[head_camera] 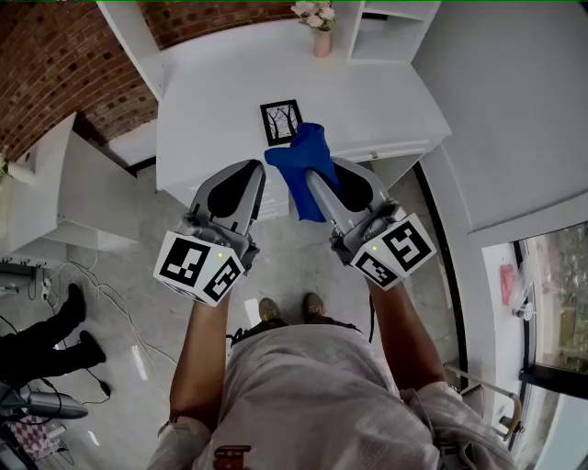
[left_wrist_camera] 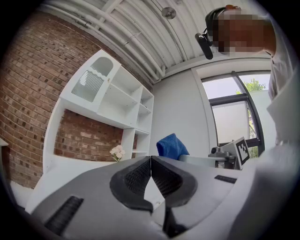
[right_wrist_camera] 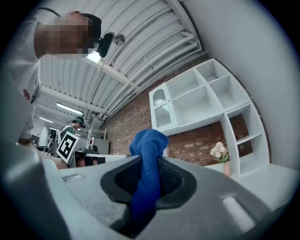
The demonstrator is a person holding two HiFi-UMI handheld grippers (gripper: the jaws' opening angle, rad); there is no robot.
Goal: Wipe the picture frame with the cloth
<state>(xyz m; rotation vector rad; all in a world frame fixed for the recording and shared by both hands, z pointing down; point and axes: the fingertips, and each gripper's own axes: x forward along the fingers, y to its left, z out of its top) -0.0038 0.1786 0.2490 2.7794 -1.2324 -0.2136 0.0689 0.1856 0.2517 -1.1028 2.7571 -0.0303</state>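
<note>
A small black picture frame with a tree print lies flat on the white table. My right gripper is shut on a blue cloth, which bunches above its jaws and hangs down toward the floor; in the right gripper view the blue cloth is pinched between the pads. The cloth's top edge overlaps the frame's near corner in the head view. My left gripper is held beside it, level, its jaws pressed together with nothing between them. From the left gripper view the blue cloth shows to the right.
A pink vase of flowers stands at the table's back edge beside white shelving. A brick wall lies to the left. Cables and another person's legs are on the floor at left. A window is at right.
</note>
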